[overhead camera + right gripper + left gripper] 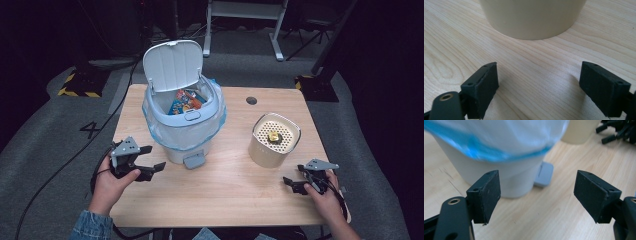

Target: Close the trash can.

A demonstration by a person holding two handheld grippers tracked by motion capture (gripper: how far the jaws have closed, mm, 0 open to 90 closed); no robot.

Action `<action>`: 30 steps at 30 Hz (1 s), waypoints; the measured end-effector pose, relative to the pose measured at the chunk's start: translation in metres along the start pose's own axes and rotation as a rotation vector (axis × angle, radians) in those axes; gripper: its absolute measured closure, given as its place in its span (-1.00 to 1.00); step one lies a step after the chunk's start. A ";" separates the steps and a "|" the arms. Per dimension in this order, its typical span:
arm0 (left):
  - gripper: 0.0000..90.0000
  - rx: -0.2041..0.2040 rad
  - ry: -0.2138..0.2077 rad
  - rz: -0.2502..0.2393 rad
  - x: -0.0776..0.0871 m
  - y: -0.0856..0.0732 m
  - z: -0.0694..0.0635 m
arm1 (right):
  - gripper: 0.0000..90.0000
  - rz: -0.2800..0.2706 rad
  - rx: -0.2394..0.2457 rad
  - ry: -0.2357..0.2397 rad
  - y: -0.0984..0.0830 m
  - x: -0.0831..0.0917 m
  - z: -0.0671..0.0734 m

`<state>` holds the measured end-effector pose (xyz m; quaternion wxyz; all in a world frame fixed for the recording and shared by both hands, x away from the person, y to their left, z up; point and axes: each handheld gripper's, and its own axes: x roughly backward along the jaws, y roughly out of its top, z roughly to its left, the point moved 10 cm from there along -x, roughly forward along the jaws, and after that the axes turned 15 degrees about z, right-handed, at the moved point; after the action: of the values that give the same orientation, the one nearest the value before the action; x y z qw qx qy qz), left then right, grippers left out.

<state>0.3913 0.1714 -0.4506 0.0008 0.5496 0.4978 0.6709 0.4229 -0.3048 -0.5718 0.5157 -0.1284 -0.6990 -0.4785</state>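
A white pedal bin [182,112] with a blue-edged liner stands on the table's left half, lid up, with colourful packets [184,101] inside. Its grey pedal [194,160] faces the front. To the right sits a cream perforated container [274,140] with a small yellow object [273,136] in it. My left gripper [151,166] is open beside the bin's lower left, jaws pointing right; in its own view the bin [499,162] and pedal [544,173] lie just ahead of the gripper [536,195]. My right gripper [295,181] is open in front of the cream container [532,17], its jaws [539,90] empty above bare wood.
The wooden table [225,190] has a round cable hole [251,100] at the back. A desk frame [245,20] and dark equipment stand on the grey floor behind. Cables trail from both grippers off the front corners.
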 end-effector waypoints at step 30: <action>-0.27 0.021 0.139 -0.287 0.087 0.109 0.046 | -0.66 0.000 -0.008 -0.002 0.000 0.000 0.001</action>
<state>0.4506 0.1951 -0.3176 0.0563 0.4251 0.5769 0.6952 0.4226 -0.3043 -0.5719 0.5143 -0.1310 -0.6977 -0.4812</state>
